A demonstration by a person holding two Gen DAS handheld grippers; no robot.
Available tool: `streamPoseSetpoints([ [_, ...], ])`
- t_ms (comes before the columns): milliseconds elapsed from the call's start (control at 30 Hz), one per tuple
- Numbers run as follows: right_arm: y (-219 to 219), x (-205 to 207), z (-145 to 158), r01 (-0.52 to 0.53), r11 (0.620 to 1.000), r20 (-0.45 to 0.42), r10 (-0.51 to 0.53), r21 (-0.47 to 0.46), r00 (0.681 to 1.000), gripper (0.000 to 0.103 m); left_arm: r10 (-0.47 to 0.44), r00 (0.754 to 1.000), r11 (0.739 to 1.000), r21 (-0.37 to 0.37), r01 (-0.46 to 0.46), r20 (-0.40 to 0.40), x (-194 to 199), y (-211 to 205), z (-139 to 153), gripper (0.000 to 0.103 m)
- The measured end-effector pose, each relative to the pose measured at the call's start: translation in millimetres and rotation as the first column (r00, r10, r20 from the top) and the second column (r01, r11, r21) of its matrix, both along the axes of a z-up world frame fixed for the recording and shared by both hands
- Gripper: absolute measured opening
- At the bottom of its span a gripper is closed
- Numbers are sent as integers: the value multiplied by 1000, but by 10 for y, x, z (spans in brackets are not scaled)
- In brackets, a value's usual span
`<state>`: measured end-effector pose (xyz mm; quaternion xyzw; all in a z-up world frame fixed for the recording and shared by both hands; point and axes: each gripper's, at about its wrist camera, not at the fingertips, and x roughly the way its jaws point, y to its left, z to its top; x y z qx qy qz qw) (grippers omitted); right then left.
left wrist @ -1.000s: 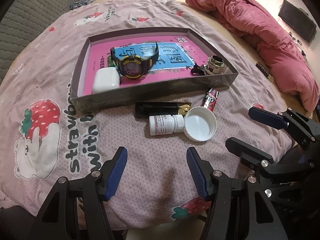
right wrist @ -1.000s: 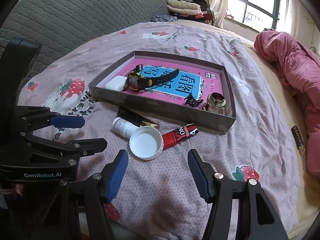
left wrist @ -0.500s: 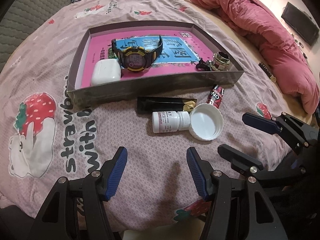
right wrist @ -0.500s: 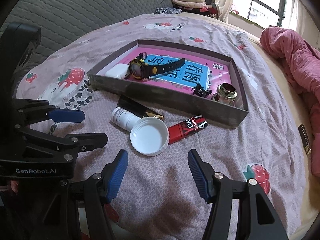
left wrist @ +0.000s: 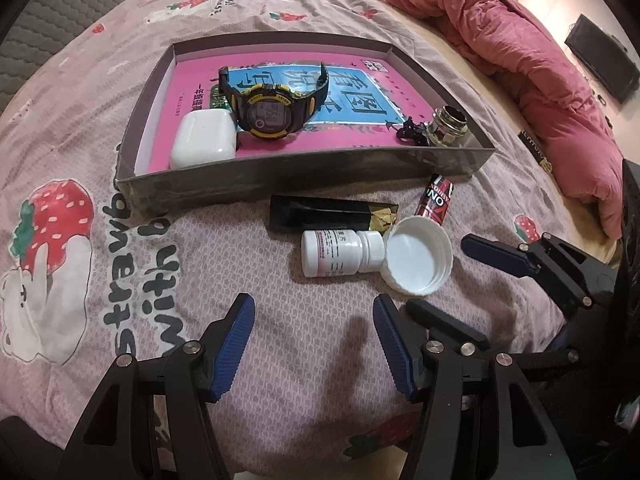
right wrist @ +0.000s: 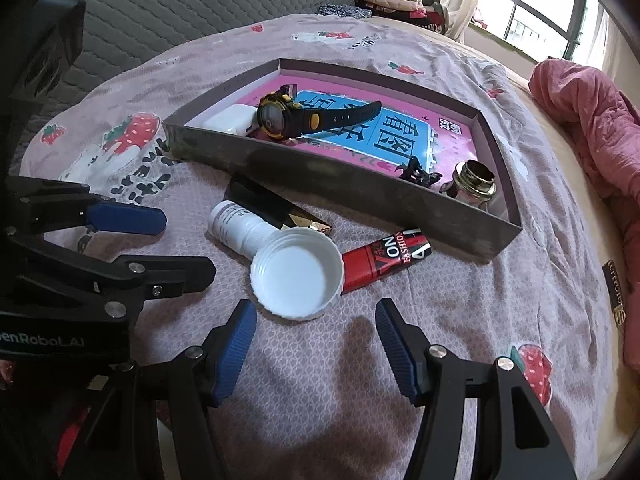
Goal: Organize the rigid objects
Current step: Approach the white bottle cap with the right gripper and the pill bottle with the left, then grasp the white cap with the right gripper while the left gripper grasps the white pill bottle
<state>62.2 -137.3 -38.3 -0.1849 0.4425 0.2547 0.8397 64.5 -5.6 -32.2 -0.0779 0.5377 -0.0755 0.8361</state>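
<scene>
Tray (left wrist: 280, 192): on the bedspread (left wrist: 280, 380), at 12 o'clock from both grippers; its near wall hides the floor strip behind it.
In tray: watch (left wrist: 272, 112) on a pink book (left wrist: 360, 136), white case (left wrist: 204, 140) at 9 o'clock of the watch, metal jar (left wrist: 448, 126) in the 3 o'clock corner, with a small dark object (left wrist: 408, 134) just beside it, too small to tell.
Outside tray: bottle (left wrist: 340, 252) lying flat, its neck touching the cap (left wrist: 418, 256), which lies open side up; black box (left wrist: 332, 214) at 12 o'clock of the bottle, one end behind the cap; red tube (right wrist: 384, 260) partly hidden by the cap.
Left gripper (left wrist: 312, 344): released, nothing between the blue pads, above bare cloth at 6 o'clock of the bottle.
Right gripper (right wrist: 316, 344): released, empty, the cap just ahead at 12 o'clock.
Cut off: pink quilt (left wrist: 540, 80) at 2 o'clock, running out of view.
</scene>
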Motion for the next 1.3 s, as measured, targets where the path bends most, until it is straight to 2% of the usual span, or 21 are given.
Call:
streamPoseSetpoints([
  [533,85,100,-93,-22,1000,21,22,-4,1000,61,3,1000,1000,-28,-3,-13,118,-26,-60,63],
  [767,40,147,-80,-9,1000,16,9,-1,1000,50,1,1000,999,-40,-2,-11,172,-55,-72,63],
  [1300,-104,221,-52,40,999,8,-40,-5,999,50,4,1000,1000,-17,-4,-8,322,-235,-126,63],
])
